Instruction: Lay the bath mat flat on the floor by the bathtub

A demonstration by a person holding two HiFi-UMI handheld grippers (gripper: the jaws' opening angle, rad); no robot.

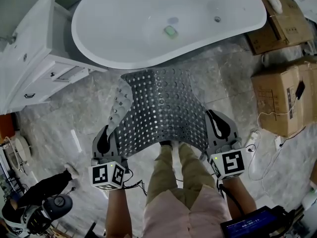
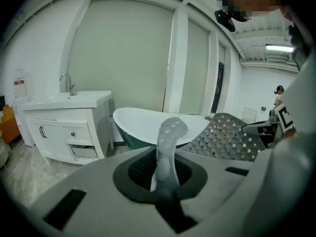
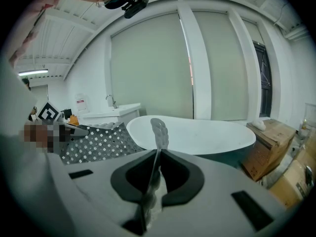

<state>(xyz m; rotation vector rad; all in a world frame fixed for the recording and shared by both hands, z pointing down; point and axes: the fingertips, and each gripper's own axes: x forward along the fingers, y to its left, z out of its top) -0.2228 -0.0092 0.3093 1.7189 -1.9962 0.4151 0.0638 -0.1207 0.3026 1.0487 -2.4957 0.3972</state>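
A grey perforated bath mat (image 1: 161,108) hangs stretched between my two grippers above the marble floor, its far edge reaching toward the white bathtub (image 1: 124,43). My left gripper (image 1: 105,140) is shut on the mat's near left corner, which curls up beside it. In the left gripper view the mat's edge (image 2: 168,147) stands pinched between the jaws. My right gripper (image 1: 218,128) is shut on the near right corner. The right gripper view shows the thin mat edge (image 3: 157,147) clamped in its jaws, with the tub (image 3: 197,137) beyond.
A white vanity with drawers (image 1: 29,68) stands left of the tub. Cardboard boxes (image 1: 282,98) and a white cable (image 1: 260,152) crowd the right side. The person's legs (image 1: 181,170) are just behind the mat. Someone in dark clothes (image 1: 34,197) crouches at the lower left.
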